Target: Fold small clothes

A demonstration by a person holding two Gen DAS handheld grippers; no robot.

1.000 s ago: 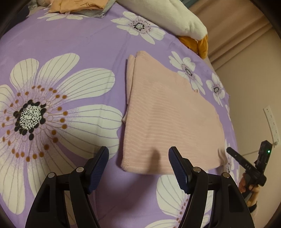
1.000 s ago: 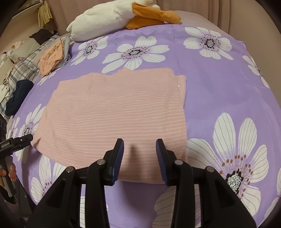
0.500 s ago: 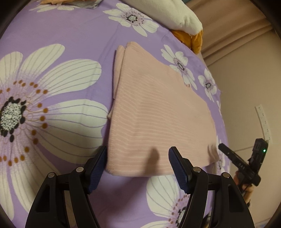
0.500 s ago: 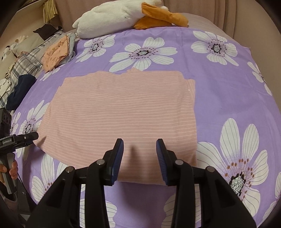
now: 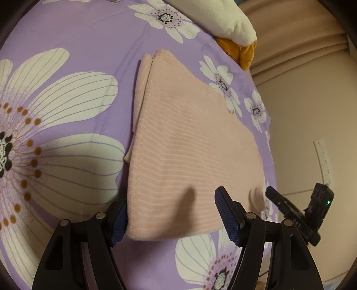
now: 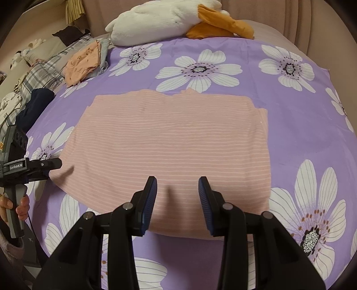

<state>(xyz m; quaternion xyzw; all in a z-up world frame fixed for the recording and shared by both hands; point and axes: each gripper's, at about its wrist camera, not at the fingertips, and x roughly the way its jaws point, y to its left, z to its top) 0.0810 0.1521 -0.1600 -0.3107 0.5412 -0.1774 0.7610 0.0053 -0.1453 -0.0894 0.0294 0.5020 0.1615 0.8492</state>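
Observation:
A pink striped garment (image 6: pixel 169 145) lies flat and folded into a rectangle on the purple flowered sheet (image 6: pixel 296 120); it also shows in the left wrist view (image 5: pixel 189 151). My left gripper (image 5: pixel 171 214) is open at the garment's near corner, its left finger against the cloth's side edge. My right gripper (image 6: pixel 177 200) is open over the garment's near edge, holding nothing. The left gripper shows in the right wrist view (image 6: pixel 33 166) at the garment's left corner; the right one shows in the left wrist view (image 5: pixel 296 214).
A white and orange plush toy (image 6: pixel 176 20) lies at the head of the bed. Folded clothes, orange on top (image 6: pixel 83 61), and a dark garment (image 6: pixel 33 104) lie at the left. A beige wall (image 5: pixel 312 100) borders the bed.
My left gripper has moved forward and right, down to the garment's near corner. My right gripper has come slightly closer to the near edge. The garment has not moved.

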